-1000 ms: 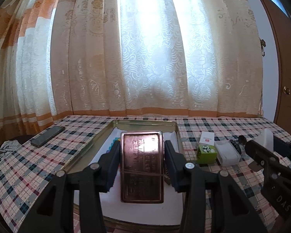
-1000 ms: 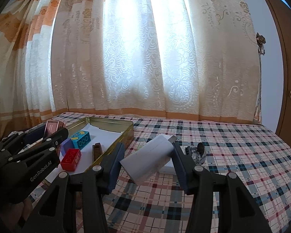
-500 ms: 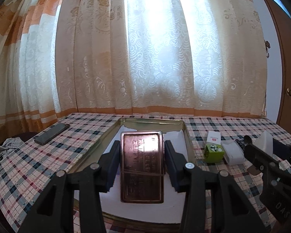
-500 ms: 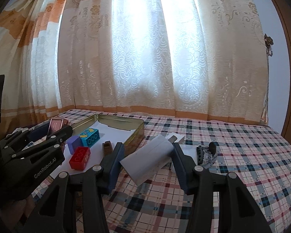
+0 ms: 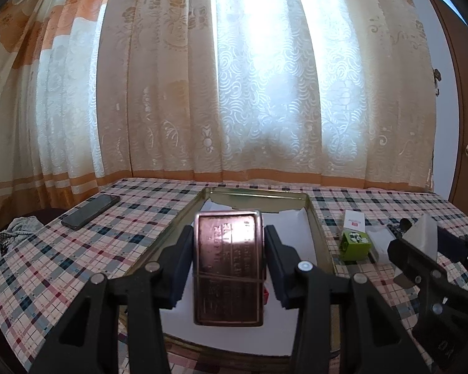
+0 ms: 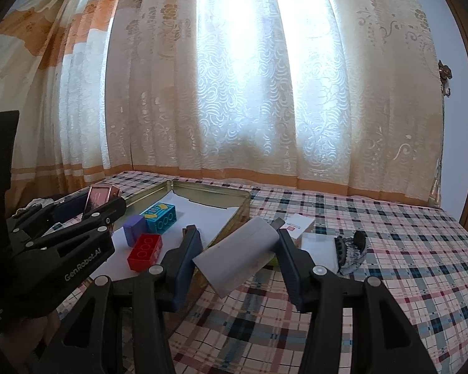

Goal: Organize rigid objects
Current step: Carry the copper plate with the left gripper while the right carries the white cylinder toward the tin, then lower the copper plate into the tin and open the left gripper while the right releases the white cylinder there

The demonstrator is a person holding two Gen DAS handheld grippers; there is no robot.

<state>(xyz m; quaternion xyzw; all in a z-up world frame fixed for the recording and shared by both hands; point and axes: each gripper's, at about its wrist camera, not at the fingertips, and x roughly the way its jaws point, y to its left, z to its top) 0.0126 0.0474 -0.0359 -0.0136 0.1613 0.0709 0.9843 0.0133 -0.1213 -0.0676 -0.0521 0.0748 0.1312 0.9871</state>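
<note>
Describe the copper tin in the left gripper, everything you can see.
The copper tin is a flat rectangular metal case with rounded corners, a shiny embossed lid and a seam line near its lower end. It is closed, held lengthwise in the left gripper, a finger on each long side, above the paper-lined tray.

Three blocks [image 6: 146, 232] lie in the tin [image 6: 234, 198] near the table's [image 6: 405, 249] left edge; two boxes [image 6: 296, 224] sit just right of the tin.

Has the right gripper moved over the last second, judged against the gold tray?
Yes. In the right wrist view the tray sits further right than before, so the right gripper, shut on the white box, has shifted left toward it.
</note>
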